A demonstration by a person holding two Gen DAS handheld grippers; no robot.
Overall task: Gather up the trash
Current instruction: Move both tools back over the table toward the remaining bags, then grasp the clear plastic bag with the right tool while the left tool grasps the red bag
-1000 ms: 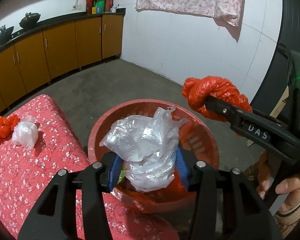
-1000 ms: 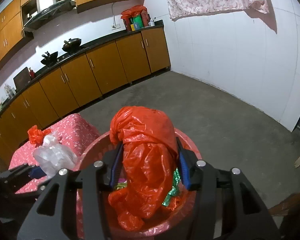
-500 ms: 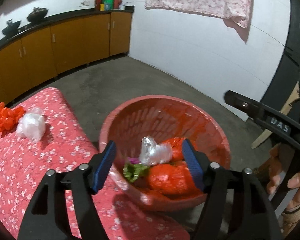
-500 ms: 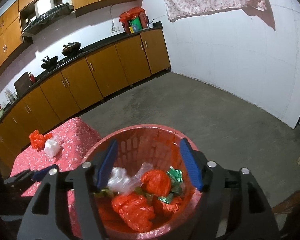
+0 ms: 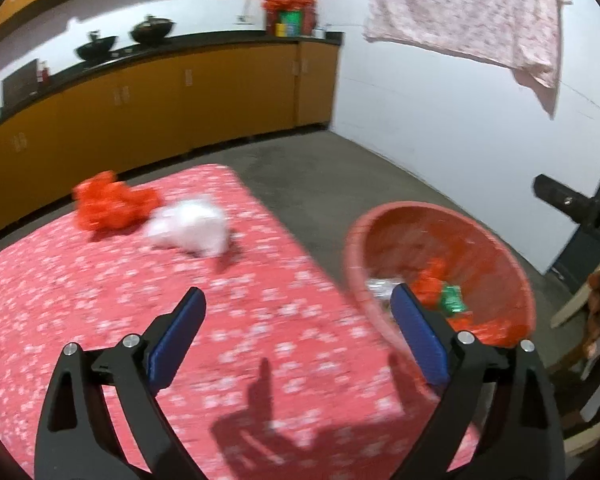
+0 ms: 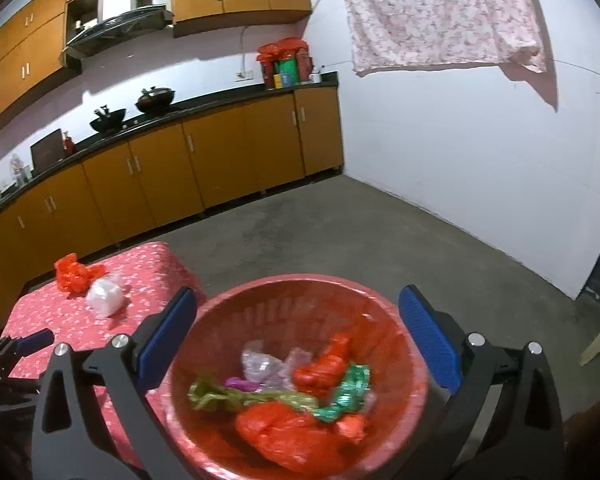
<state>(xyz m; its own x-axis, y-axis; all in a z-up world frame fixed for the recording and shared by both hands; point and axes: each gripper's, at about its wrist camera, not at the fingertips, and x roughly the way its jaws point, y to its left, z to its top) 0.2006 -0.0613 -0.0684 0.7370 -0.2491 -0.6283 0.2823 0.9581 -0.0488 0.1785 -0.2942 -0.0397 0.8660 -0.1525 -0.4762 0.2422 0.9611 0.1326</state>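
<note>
Both tools are spread wide and carrying nothing: the left tool (image 5: 296, 336) hangs over the flowered red surface (image 5: 100, 304), its blue fingers (image 5: 176, 336) framing cloth only, while the right tool (image 6: 296, 340) hovers above the red basket (image 6: 284, 284) at the surface's right edge. Inside the basket lie a red bag, a clear bag and green wrappers. Two pieces wait at the far left of the surface: a crumpled red bag (image 5: 114, 204) touching a white bag (image 5: 192, 230). The risk looks plain: the bags lie so close that a pinch on one may drag or snag the other, and thin, springy plastic could slip free on the way across. A second ago each tool was clamped on a bag over the basket; half a second ago both had let go, and now the left tool has swung toward the surface.
</note>
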